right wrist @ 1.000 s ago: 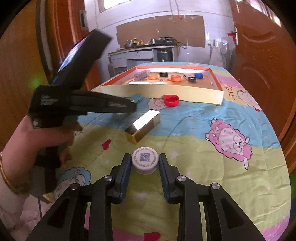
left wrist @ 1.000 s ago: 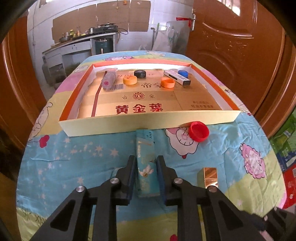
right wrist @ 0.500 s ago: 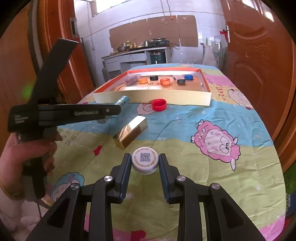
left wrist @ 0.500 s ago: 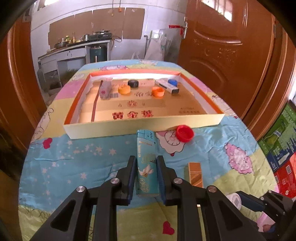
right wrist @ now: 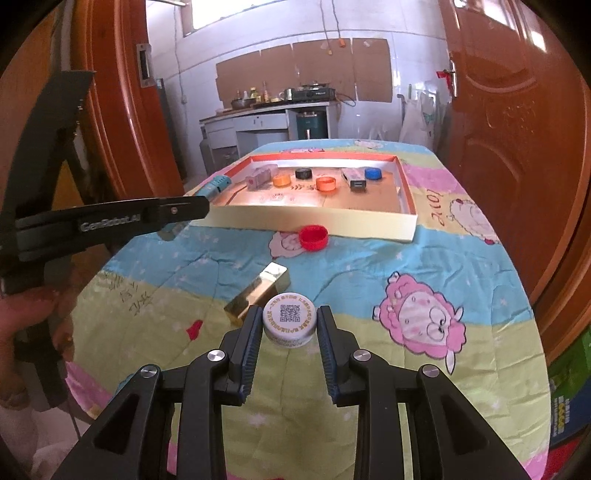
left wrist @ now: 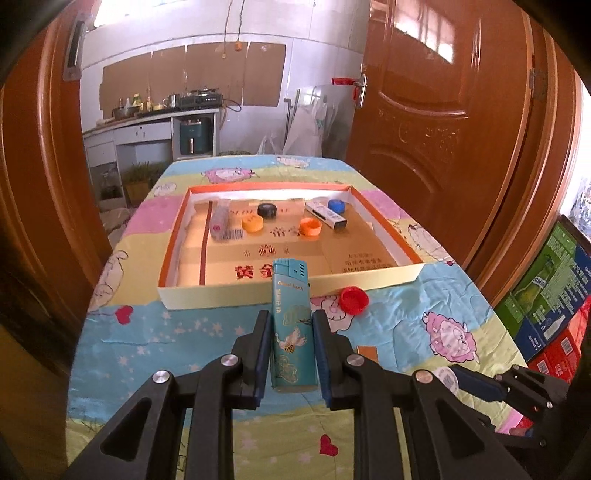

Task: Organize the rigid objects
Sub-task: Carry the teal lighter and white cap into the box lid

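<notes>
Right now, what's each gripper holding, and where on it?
Left gripper: teal lighter, by its lower long sides. Right gripper: white cap, across its rim.

1. You get bright daylight from the high window (right wrist: 236, 11) at the back; it glares off the white wall (left wrist: 317, 62).
2. The tray (left wrist: 402, 280) floor shines at its far end.
3. Both views bend strongly and darken at the edges; centres stay sharp.

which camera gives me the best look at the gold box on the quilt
The right wrist view: the gold box lies in full sight just beyond the white cap. The left wrist view shows only a sliver of it behind that gripper's finger.
</notes>
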{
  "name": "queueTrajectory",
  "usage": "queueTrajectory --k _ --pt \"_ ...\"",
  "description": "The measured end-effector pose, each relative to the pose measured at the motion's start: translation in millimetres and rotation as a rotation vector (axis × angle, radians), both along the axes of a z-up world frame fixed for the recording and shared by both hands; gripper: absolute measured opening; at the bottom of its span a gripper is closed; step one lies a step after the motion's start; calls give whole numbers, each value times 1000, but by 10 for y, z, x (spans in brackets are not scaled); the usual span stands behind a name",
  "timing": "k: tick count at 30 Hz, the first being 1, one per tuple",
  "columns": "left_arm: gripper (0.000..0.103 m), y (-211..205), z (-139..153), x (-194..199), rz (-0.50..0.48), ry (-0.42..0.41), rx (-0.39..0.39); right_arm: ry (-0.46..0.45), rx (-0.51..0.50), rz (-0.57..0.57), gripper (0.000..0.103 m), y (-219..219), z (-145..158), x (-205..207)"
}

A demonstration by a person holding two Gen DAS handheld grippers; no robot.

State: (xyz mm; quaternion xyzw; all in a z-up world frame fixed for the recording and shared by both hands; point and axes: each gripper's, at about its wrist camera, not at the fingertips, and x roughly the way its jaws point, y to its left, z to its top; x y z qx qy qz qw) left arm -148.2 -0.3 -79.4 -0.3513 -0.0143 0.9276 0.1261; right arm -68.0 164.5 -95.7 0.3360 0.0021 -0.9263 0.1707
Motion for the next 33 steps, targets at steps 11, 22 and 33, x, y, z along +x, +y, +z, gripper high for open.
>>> queueTrajectory --k 11,22,33 --pt "23 -152 81 -9 6 28 16 29 16 -10 31 -43 190 -281" --pt "23 -300 30 -172 13 3 43 26 4 -35 31 -22 290 -598" --pt "23 -325 9 -344 9 -25 50 5 -3 -21 31 -87 309 -807"
